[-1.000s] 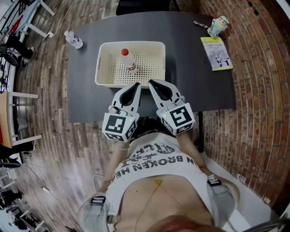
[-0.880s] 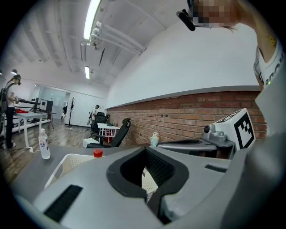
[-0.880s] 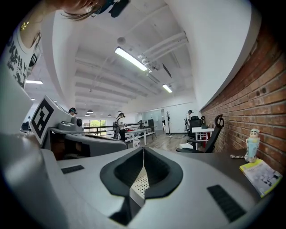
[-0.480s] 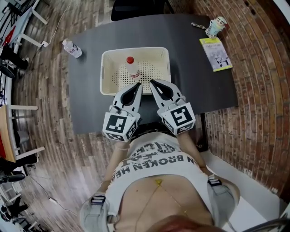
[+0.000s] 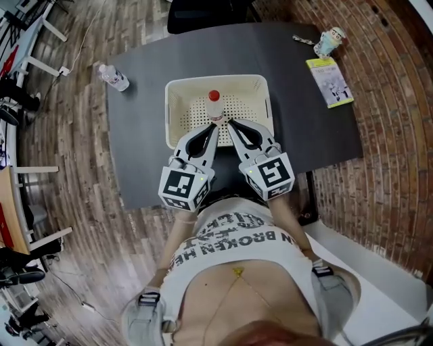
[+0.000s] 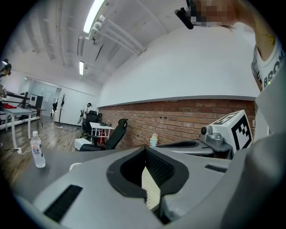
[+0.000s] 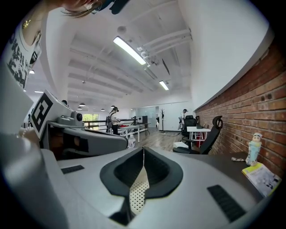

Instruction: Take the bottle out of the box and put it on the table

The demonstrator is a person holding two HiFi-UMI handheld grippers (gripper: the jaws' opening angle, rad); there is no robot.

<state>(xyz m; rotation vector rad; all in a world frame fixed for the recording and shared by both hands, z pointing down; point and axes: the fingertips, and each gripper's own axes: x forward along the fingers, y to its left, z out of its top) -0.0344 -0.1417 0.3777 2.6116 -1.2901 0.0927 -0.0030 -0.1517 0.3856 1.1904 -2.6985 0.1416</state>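
1. A dark grey table [image 5: 135, 135] stands on a wooden floor [image 5: 61, 115]. A red brick wall [image 6: 178, 117] runs along the right gripper's side of the room.
2. A black chair [image 5: 203, 13] stands at the far side of the table.
3. Far off to the left gripper's side, near the table corner, lies a small clear bottle [image 5: 114, 78].
4. Far off to the right gripper's side lie a yellow-green booklet [image 5: 329, 82] and a small toy figure [image 5: 326, 42].
5. A cream plastic box with little holes [image 5: 177, 111] sits on the table right in front of both grippers.
6. The left gripper [image 5: 214, 128] has its jaws pressed together with nothing between them. Its tip reaches over the near edge of the box.
7. The right gripper [image 5: 230, 124] is also closed tight and holds nothing. It sits just beside the left one.
8. The clear plastic bottle with a red cap [image 5: 215, 105] stands upright inside the box, close to the near wall.
9. The bottle is just ahead of the left gripper's tip and a little to the left of the right gripper's tip. It is not clear whether a tip touches it.
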